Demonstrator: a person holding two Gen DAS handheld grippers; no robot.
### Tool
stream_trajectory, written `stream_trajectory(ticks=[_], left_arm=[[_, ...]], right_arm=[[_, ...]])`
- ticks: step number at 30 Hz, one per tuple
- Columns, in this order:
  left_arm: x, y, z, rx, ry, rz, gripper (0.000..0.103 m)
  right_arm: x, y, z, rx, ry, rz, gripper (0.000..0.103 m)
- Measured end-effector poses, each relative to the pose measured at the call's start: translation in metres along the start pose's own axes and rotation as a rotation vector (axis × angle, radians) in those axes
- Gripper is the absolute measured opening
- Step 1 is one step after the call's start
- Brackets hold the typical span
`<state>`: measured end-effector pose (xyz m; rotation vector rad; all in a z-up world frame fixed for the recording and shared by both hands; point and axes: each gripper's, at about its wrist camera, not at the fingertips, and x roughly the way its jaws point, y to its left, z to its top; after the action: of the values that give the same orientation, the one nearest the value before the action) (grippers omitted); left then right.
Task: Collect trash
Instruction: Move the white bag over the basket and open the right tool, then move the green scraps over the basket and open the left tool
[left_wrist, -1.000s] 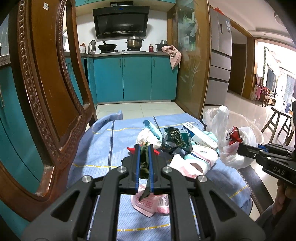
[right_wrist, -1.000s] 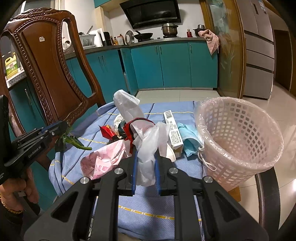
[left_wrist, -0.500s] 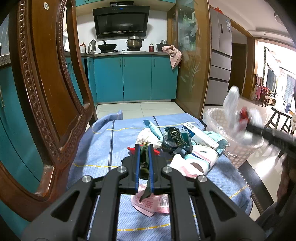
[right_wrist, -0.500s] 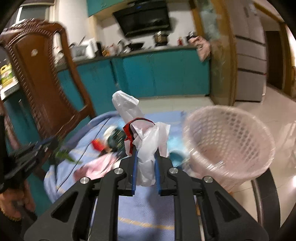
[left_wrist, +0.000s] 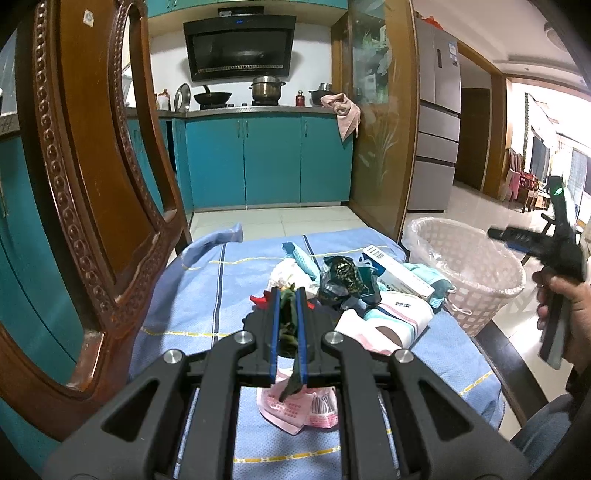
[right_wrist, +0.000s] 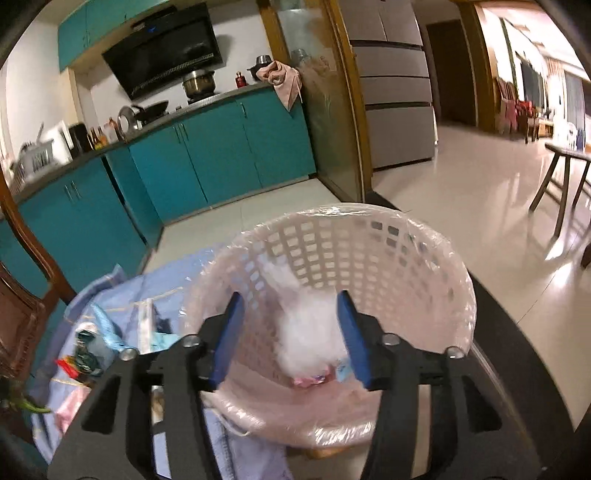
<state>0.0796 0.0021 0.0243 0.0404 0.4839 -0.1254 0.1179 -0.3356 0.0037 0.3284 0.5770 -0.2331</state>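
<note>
Blue cloth covers the tabletop (left_wrist: 207, 295), where the left tongs (left_wrist: 287, 325), low in the frame's centre, stay clenched on a dark green scrap (left_wrist: 288, 321) above a pink wrapper (left_wrist: 299, 410). Beyond lies heaped trash (left_wrist: 369, 291). At the right wrist view's centre, the right tongs (right_wrist: 291, 332) have just been opening, releasing a white plastic bag (right_wrist: 306, 325) into the pink basket (right_wrist: 424, 266).
</note>
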Motion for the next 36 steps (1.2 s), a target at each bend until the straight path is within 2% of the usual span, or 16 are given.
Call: stream_trajectory(ticks=[2, 4, 5, 9, 12, 15, 16, 17, 18, 19, 20, 23, 25, 28, 33, 36], left_arm=[[-0.001, -0.001, 0.0, 0.003, -0.004, -0.003, 0.009], [0.0, -0.005, 0.001, 0.008, 0.0, -0.011, 0.009], [0.002, -0.009, 0.005, 0.004, 0.009, -0.026, 0.009], [0.006, -0.043, 0.031, -0.001, 0.017, -0.13, 0.009], [0.023, -0.091, 0.066, 0.026, 0.03, -0.236, 0.009], [0.042, -0.142, 0.107, 0.053, -0.001, -0.325, 0.011], [0.053, -0.162, 0.126, 0.047, -0.021, -0.341, 0.021], [0.06, -0.173, 0.136, 0.047, -0.022, -0.343, 0.061], [0.067, -0.18, 0.143, 0.05, -0.022, -0.331, 0.082], [0.073, -0.186, 0.15, 0.048, -0.029, -0.285, 0.098], [0.078, -0.186, 0.153, 0.036, -0.045, -0.228, 0.098], [0.074, -0.168, 0.144, 0.029, -0.023, -0.197, 0.098], [0.06, -0.147, 0.132, 0.03, -0.045, -0.164, 0.1], [0.031, -0.105, 0.101, 0.042, -0.065, -0.088, 0.1], [-0.005, -0.035, 0.035, -0.011, -0.031, 0.008, 0.1], [-0.012, -0.012, -0.001, -0.013, 0.001, 0.065, 0.1]], right_arm=[[-0.029, -0.006, -0.002, 0.057, -0.094, -0.015, 0.092], [-0.053, -0.015, -0.005, 0.146, -0.169, -0.008, 0.099], [-0.065, -0.021, -0.007, 0.196, -0.205, -0.005, 0.1], [-0.087, -0.03, -0.015, 0.267, -0.27, -0.014, 0.1], [-0.094, -0.041, -0.02, 0.315, -0.312, -0.033, 0.1], [-0.096, -0.052, -0.017, 0.374, -0.339, -0.057, 0.1], [-0.096, -0.054, -0.018, 0.385, -0.349, -0.061, 0.1], [-0.097, -0.058, -0.014, 0.386, -0.35, -0.062, 0.1], [-0.097, -0.058, -0.013, 0.382, -0.347, -0.062, 0.1], [-0.097, -0.058, -0.013, 0.378, -0.342, -0.058, 0.1], [-0.099, -0.058, -0.012, 0.374, -0.341, -0.053, 0.1], [-0.099, -0.054, -0.012, 0.356, -0.329, -0.027, 0.1], [-0.1, -0.051, -0.011, 0.334, -0.315, -0.011, 0.1], [-0.095, -0.034, -0.011, 0.27, -0.279, 0.031, 0.1], [-0.086, 0.01, -0.02, 0.078, -0.162, 0.094, 0.1], [-0.082, 0.036, -0.033, -0.027, -0.085, 0.14, 0.1]])
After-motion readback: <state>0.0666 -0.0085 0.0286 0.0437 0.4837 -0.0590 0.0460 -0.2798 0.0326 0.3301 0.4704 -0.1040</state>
